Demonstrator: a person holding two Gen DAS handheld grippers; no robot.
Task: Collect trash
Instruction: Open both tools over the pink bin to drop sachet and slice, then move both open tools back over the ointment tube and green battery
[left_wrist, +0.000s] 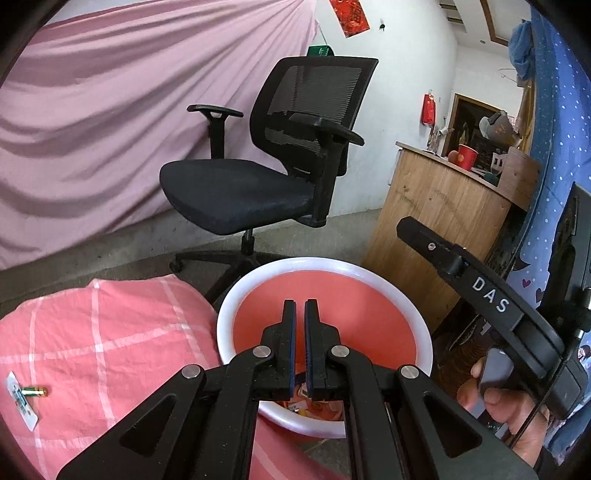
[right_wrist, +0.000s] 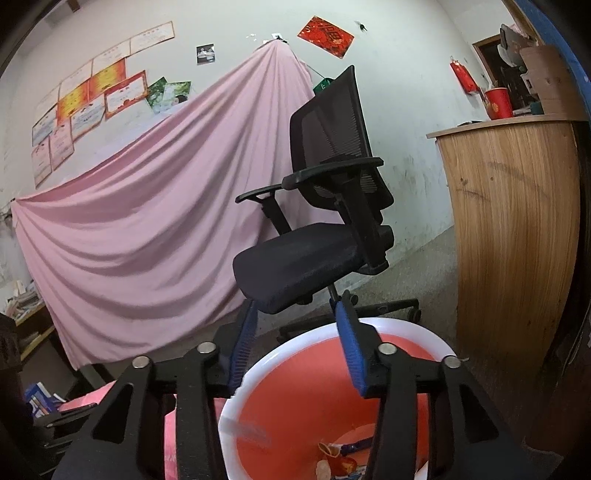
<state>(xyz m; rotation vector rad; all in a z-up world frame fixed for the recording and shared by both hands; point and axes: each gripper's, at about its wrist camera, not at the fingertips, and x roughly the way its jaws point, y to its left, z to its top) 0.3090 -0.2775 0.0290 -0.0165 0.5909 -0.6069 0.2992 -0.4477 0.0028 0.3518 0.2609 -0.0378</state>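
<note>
The left gripper hangs over the mouth of a red bin with a white rim, its two blue-padded jaws pressed almost together with nothing between them. The right gripper is above the same bin, its jaws standing partly apart and empty, with the chair seat and the bin's far rim showing through the gap. In the left wrist view the right gripper's black body reaches in from the right, held by a hand low in the corner.

At the bottom of the bin lie scraps of trash: crumpled wrappers and small bits, partly hidden by the gripper arms. A pale translucent strip shows blurred just inside the near rim; what it is cannot be told.

To the left of the bin is a pink checked quilt. On it, well apart from the bin, lie a small green and gold battery and just beside it a white packet.

Behind the bin stands a black office chair, with a pink sheet draped behind it and a wooden cabinet to the right
</note>
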